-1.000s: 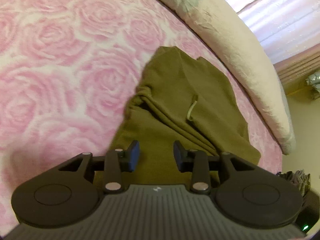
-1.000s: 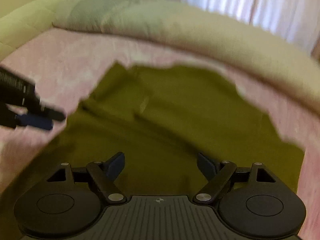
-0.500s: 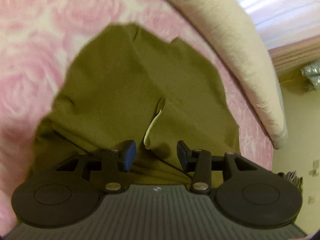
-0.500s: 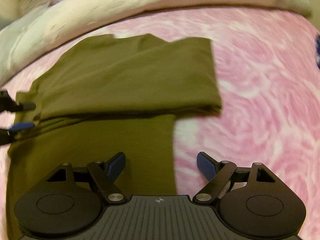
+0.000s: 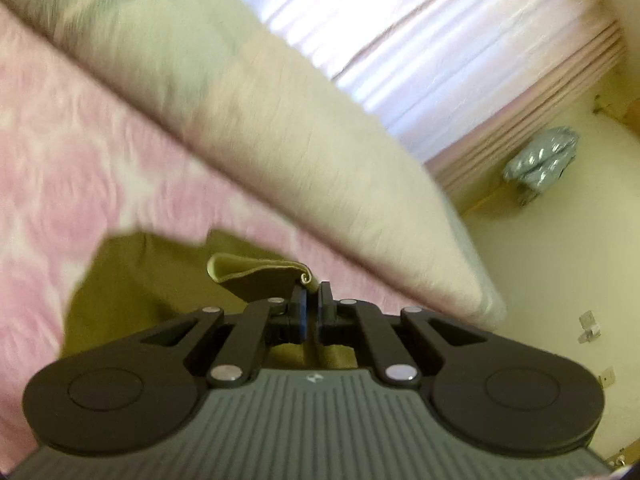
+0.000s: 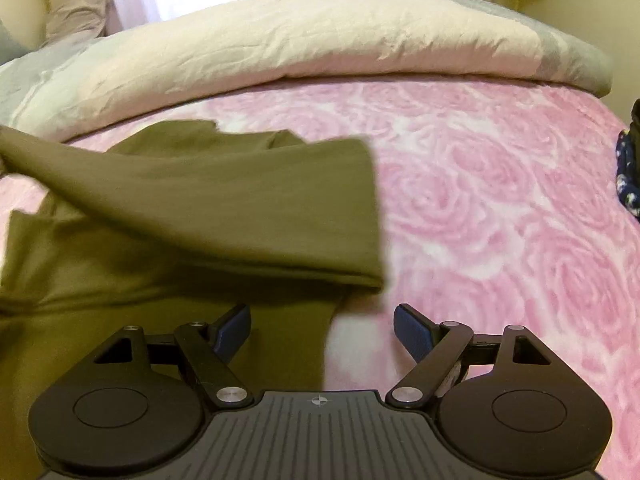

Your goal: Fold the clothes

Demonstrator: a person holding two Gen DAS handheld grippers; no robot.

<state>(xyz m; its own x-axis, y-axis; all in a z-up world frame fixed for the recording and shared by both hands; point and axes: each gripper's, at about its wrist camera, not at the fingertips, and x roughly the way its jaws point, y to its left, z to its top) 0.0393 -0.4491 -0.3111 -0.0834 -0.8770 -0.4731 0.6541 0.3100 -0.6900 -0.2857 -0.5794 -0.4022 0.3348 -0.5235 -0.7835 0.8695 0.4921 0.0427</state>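
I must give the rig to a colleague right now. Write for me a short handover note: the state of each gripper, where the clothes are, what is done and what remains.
Left gripper: shut on a fold of the olive garment, near a pale inner edge, and holding that part raised above the bed.
Right gripper: open, holding nothing, low over the garment's near right edge.
Garment: on the pink rose bedspread, in front of the cream duvet. One layer already lies folded over another; the left part is lifted and stretched.
Left to do: lay the lifted part down, smooth it, finish the remaining folds. A dark patterned item lies at the far right edge; I cannot tell what it is.
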